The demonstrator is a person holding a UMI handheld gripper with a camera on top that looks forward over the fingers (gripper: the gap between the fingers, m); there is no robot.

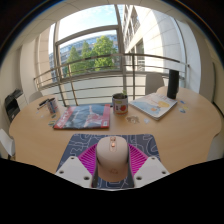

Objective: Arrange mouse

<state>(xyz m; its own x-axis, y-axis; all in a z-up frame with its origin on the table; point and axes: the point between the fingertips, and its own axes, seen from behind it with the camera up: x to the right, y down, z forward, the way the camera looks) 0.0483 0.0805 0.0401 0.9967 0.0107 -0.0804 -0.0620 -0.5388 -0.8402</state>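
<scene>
A beige computer mouse (112, 157) sits between my two fingers, its scroll wheel pointing away from me. Both magenta pads (88, 159) press against its sides, so my gripper (112, 166) is shut on it. The mouse is over a dark patterned mouse mat (140, 143) that lies on the wooden table (40, 135) just ahead of me. I cannot tell whether the mouse rests on the mat or is lifted slightly off it.
Beyond the mat a mug (120, 102) stands mid-table. A colourful book (82, 116) lies to the left, and papers (152, 104) with a dark upright object (172, 84) lie to the right. A small clear item (133, 120) lies near the mug. A railing and window lie behind.
</scene>
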